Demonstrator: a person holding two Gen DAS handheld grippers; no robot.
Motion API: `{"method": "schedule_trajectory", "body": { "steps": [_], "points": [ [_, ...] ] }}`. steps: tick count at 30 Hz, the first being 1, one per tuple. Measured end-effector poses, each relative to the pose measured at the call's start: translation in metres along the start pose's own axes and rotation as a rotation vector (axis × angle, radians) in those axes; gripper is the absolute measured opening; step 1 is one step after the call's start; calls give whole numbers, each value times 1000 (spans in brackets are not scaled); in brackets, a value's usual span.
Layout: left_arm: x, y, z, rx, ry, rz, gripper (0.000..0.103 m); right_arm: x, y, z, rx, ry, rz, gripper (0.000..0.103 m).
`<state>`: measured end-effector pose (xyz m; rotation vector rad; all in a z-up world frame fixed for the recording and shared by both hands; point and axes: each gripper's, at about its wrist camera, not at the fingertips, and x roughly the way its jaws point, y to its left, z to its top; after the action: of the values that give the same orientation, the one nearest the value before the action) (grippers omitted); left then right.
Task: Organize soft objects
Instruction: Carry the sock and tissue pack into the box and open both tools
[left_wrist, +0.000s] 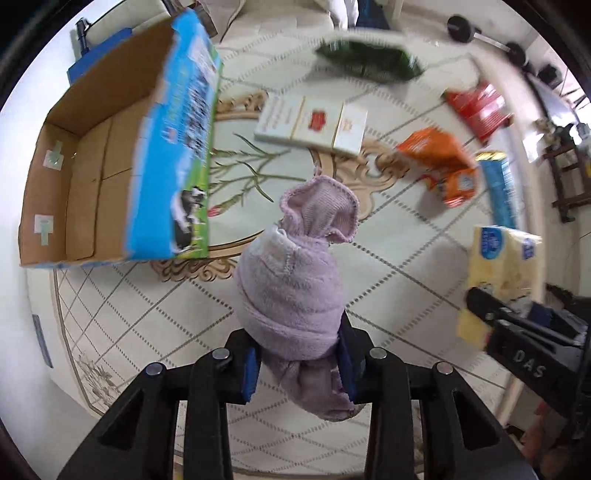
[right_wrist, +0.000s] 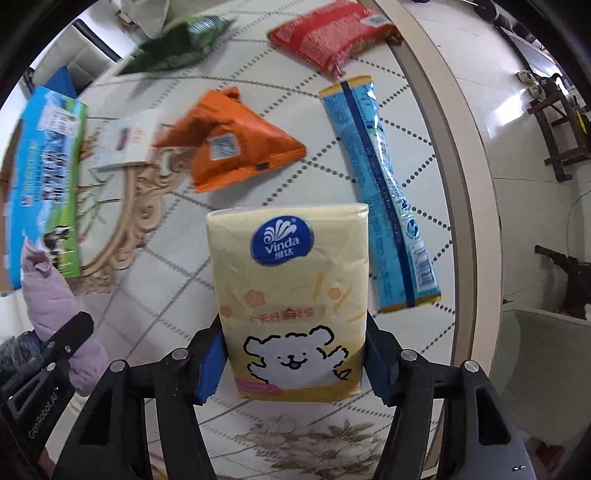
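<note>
Your left gripper (left_wrist: 299, 363) has its fingers (left_wrist: 248, 373) pressed into the lower half of a rolled lilac sock bundle (left_wrist: 291, 291), low in the left wrist view — gripped near the bottom, so the cuffed top stands free and a loose tail hangs below. Your right gripper (right_wrist: 291, 360) pinches a yellow Vinda tissue pack (right_wrist: 288, 295) across its narrow sides, blue pads squeezing the wrapper, bear print facing the camera; held by the lower end, the pack stands upright ahead of the fingers.

Both soft items appear lifted clear of the patterned table (left_wrist: 155, 332), which suggests you are carrying them together. The likely destination is the open cardboard box (left_wrist: 85, 177) at the left of the left wrist view, its printed blue flap (left_wrist: 177, 147) standing up on the near side. That flap looks like something the sock must clear.

Further out lie the crinkly snack bags — an orange bag (right_wrist: 236, 144), a red bag (right_wrist: 332, 33), a green bag (right_wrist: 177, 44) — plus a long blue sachet (right_wrist: 384, 188) and a white flat box (left_wrist: 314, 123), all left on the table.
</note>
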<state>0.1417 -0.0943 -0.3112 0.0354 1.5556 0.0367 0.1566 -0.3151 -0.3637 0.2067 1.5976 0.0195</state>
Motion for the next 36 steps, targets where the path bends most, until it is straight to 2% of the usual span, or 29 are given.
{"method": "schedule_trajectory", "body": {
  "steps": [3,7,11,14,19,23,31,36],
  "points": [
    [-39,19,8,-30,-52,-70,32,-34,20,-9,-27,-34,77,66],
    [-96,55,38,-62,-139,-132,32,-84,67,-7,-73,-72,184,66],
    [-143,98,64,-66,-204,-167,32,-124,140,2,-128,-110,275,66],
    [-153,137,92,-67,-221,-158,32,-134,200,20,-163,-125,297,66],
    [-116,207,135,-103,-181,-153,32,-117,285,57,-178,-119,252,66],
    [-75,247,171,-116,-102,-199,32,-79,334,93,-178,-87,195,66],
    [20,274,230,-48,81,-273,32,1,392,142,-185,-14,73,66],
    [53,278,251,-3,135,-296,32,37,407,159,-188,8,19,66]
  ]
}}
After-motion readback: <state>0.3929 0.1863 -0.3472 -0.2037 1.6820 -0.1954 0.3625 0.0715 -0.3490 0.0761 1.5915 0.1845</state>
